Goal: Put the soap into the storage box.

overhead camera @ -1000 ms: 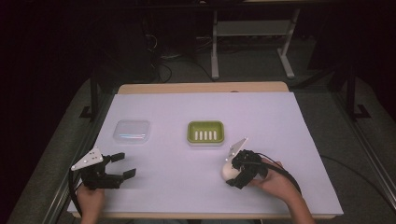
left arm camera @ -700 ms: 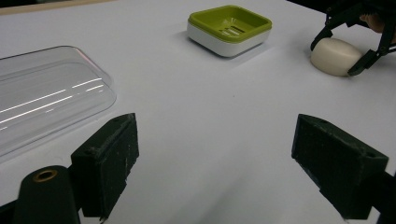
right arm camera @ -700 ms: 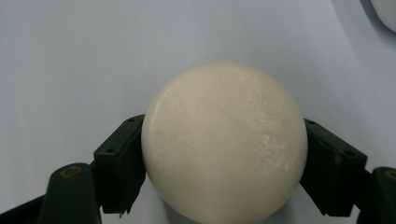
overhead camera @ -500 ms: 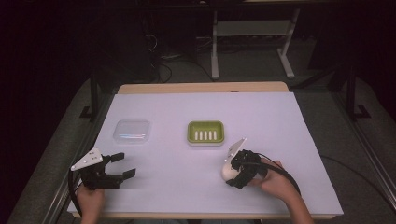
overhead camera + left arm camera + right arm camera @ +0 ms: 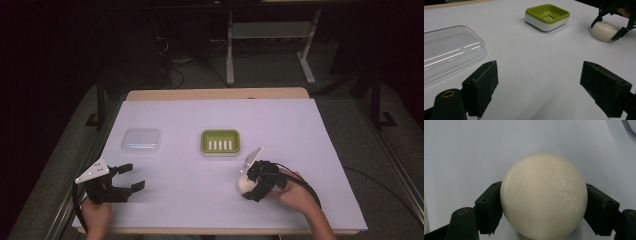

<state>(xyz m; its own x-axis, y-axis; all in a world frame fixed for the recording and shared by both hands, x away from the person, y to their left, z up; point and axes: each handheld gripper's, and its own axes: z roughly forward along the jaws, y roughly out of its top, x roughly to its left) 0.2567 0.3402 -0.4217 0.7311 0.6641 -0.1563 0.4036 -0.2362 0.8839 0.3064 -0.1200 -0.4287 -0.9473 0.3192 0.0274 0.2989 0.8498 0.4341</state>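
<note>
Nothing moved visibly since earlier frames; both grippers kept same spots, so grasp looked settled, lift not begun. Right gripper [image 5: 250, 186], lower right of centre in high view, held cream oval soap bar [image 5: 244, 184] between both jaws, pads touching its flanks, bar apparently resting on white table sheet [image 5: 300, 130]. Green-and-white slotted soap dish [image 5: 220, 142] sat just above, apart from bar. Left gripper [image 5: 131, 177], lower left, stood wide, empty, below clear plastic lid [image 5: 141, 140].
</note>
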